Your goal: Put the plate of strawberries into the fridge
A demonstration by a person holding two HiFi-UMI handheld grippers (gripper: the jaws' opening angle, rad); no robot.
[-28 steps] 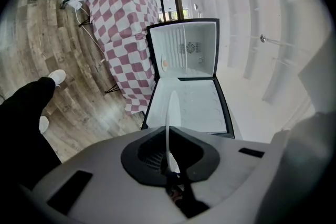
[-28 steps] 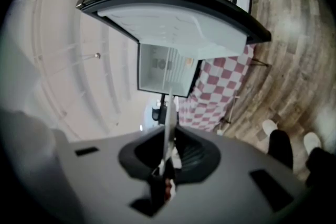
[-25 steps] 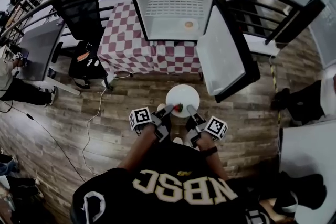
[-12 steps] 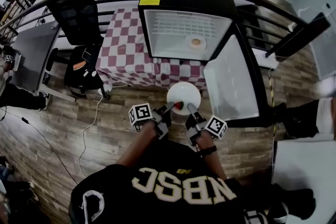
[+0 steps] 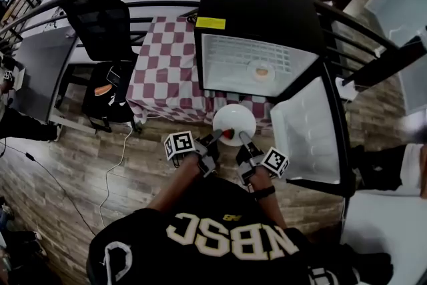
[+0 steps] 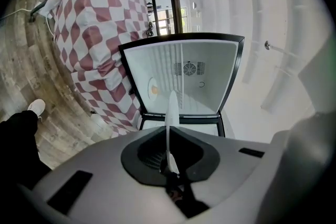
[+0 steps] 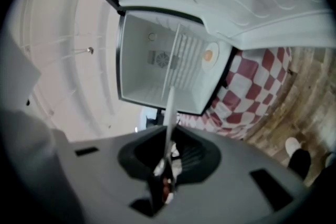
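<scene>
A white plate (image 5: 235,119) with a red strawberry (image 5: 228,135) at its near rim is held level in front of me. My left gripper (image 5: 215,137) is shut on the near left rim and my right gripper (image 5: 242,137) on the near right rim. The black fridge (image 5: 260,10) stands open just beyond the plate, its white inside (image 5: 233,67) facing me. In the left gripper view the plate (image 6: 171,113) shows edge-on between the jaws of the left gripper (image 6: 170,164), with the fridge (image 6: 181,78) ahead. The right gripper view shows the plate (image 7: 169,107) the same way in the right gripper (image 7: 167,162).
The fridge door (image 5: 310,130) hangs open to the right of the plate. A small dish with something orange (image 5: 261,71) sits inside the fridge. A red-and-white checked tablecloth (image 5: 163,70) covers the table under the fridge. A black office chair (image 5: 100,17) stands left.
Both grippers have carried the plate forward together. The open fridge now sits much closer and larger, just beyond the plate. The grip on the plate is unchanged.
</scene>
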